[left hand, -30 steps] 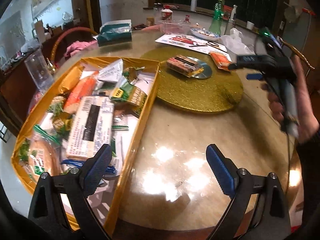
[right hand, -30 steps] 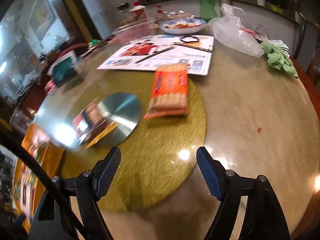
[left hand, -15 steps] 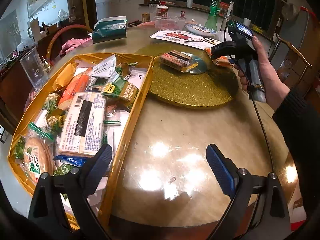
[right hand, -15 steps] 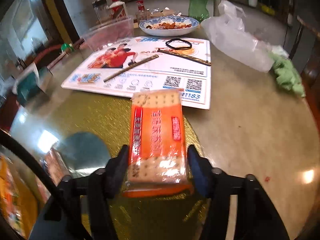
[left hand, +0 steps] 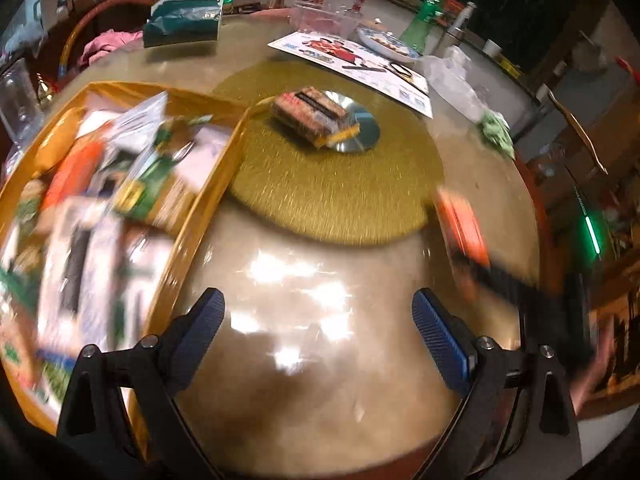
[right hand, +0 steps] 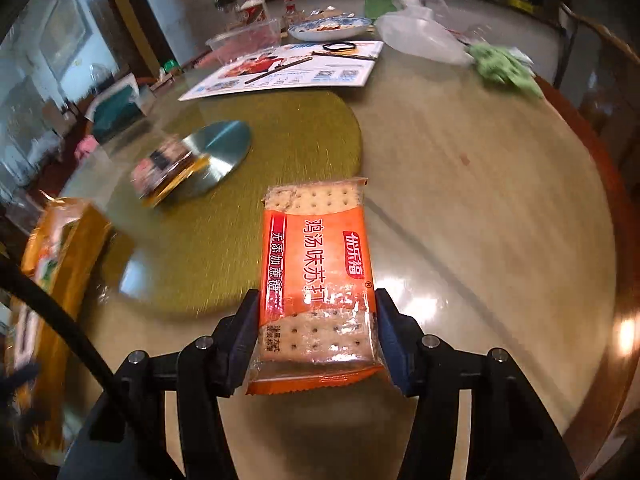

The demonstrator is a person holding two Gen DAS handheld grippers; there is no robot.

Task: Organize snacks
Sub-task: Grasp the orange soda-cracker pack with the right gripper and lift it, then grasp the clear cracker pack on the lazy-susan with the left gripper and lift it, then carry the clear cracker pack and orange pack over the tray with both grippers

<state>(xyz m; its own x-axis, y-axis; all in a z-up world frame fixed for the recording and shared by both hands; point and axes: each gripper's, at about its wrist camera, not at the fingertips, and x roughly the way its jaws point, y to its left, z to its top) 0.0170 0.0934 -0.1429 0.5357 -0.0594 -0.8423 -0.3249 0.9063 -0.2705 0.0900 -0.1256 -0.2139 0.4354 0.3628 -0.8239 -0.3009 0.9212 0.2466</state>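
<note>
Right tongs (right hand: 316,332) are clamped on the orange cracker pack (right hand: 316,276), pads pressing its two long edges near the close end. The pack's long axis runs straight out along the tongs' pointing line, far end free and lifted clear of the desk (right hand: 480,208).

Key relation: the gold snack tray (right hand: 60,256) lies to the left of the right tongs in the right wrist view, past the edge of the gold turntable mat (right hand: 248,216). The likely move is a carry leftward across the mat. Pack axis is roughly crosswise to that travel, so it probably goes in side-on unless the wrist turns.

Left tongs (left hand: 320,328) are spread wide, nothing between them, over bare desk just right of the tray's near wall (left hand: 192,240). The left hand is the nearer one to the tray, but it carries nothing. Second pack, a brown-and-yellow biscuit pack (left hand: 312,116), sits on the silver disc (left hand: 360,128) at the mat's centre, ahead of the left tongs and apart from them.

Hard to read:
- Left wrist view is motion-blurred; tray contents smear, labels unreadable.
- Right tongs show there only as an orange-and-black streak at the right edge.
- Tray is cut off by the frame edge in both views, so free space inside can't be judged.
- The cracker pack's underside is hidden.
</note>
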